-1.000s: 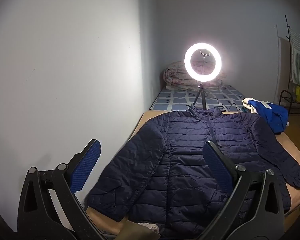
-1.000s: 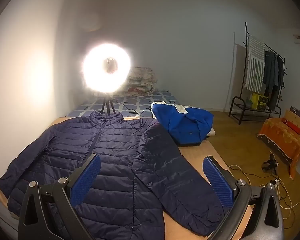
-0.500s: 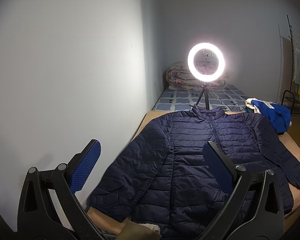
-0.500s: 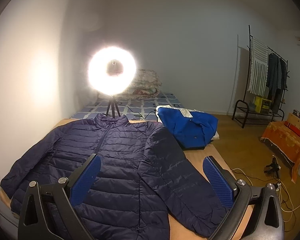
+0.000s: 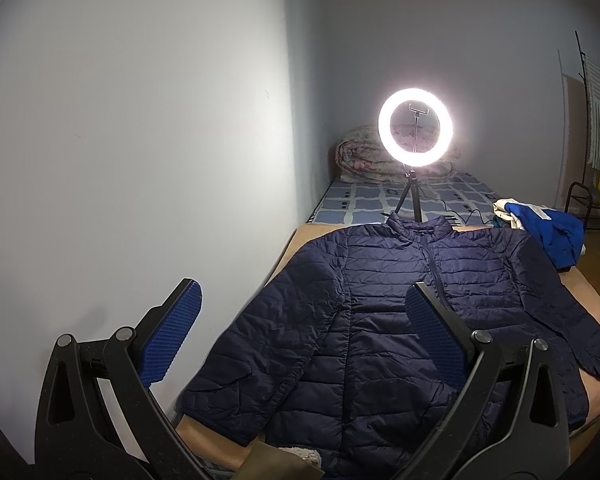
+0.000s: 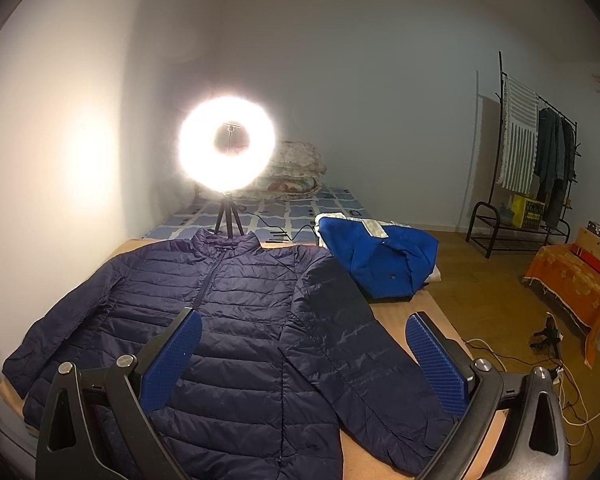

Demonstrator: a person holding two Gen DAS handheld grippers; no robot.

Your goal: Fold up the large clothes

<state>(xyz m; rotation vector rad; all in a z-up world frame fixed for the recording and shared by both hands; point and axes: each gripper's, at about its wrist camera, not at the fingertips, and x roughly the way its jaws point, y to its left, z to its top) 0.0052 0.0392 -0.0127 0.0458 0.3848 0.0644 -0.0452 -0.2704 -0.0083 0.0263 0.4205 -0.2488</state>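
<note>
A navy quilted puffer jacket [image 5: 380,320] lies flat, front up and zipped, on a tan bed surface [image 5: 592,300], sleeves angled down at both sides. It also shows in the right wrist view [image 6: 252,320]. My left gripper [image 5: 300,328] is open and empty, held above the jacket's left sleeve and hem. My right gripper [image 6: 304,352] is open and empty, held above the jacket's right sleeve and lower front. Neither touches the fabric.
A lit ring light [image 5: 416,133] on a small tripod stands behind the collar. A blue garment [image 6: 380,260] lies at the back right of the bed. A wall [image 5: 140,140] runs along the left. A clothes rack [image 6: 536,168] and floor cables [image 6: 560,360] are right.
Both grippers have drawn back and risen slightly, so the jacket sits a little lower and farther in both views. The jacket has not moved. Both jaws stay open.
</note>
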